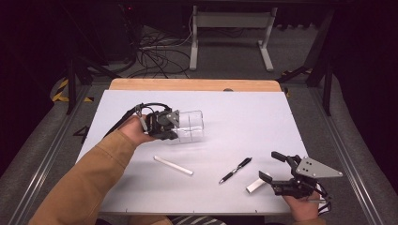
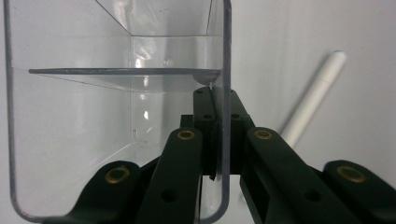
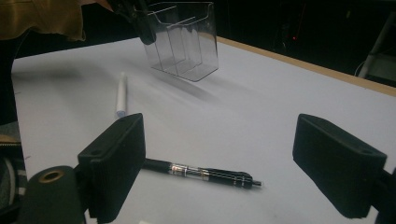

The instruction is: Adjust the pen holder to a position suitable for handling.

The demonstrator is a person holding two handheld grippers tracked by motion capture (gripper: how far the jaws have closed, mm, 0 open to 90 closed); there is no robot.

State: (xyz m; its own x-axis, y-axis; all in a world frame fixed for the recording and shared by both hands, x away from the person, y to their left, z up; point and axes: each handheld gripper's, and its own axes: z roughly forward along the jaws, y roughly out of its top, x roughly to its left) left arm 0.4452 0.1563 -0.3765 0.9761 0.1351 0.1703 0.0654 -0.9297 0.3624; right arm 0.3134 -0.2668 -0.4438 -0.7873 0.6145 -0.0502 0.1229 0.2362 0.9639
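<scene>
My left gripper (image 1: 174, 124) is shut on one wall of a clear plastic organiser box (image 1: 191, 126) with inner dividers, at the table's middle left. In the left gripper view the jaws (image 2: 218, 109) pinch that clear wall (image 2: 226, 56). In the right gripper view the box (image 3: 182, 42) hangs tilted over the table with a shadow under it. My right gripper (image 1: 271, 166) stands open at the front right. A black pen (image 1: 235, 170) lies just ahead of it, between the open pads (image 3: 116, 158) in the right gripper view, where the pen (image 3: 201, 173) rests on the table.
A white marker (image 1: 173, 165) lies on the pale table sheet (image 1: 244, 117) in front of the box, and in the left gripper view the marker (image 2: 310, 100) is beside the jaws. A short white piece (image 1: 255, 186) rests by the right gripper. A wooden edge (image 1: 192, 85) runs along the back.
</scene>
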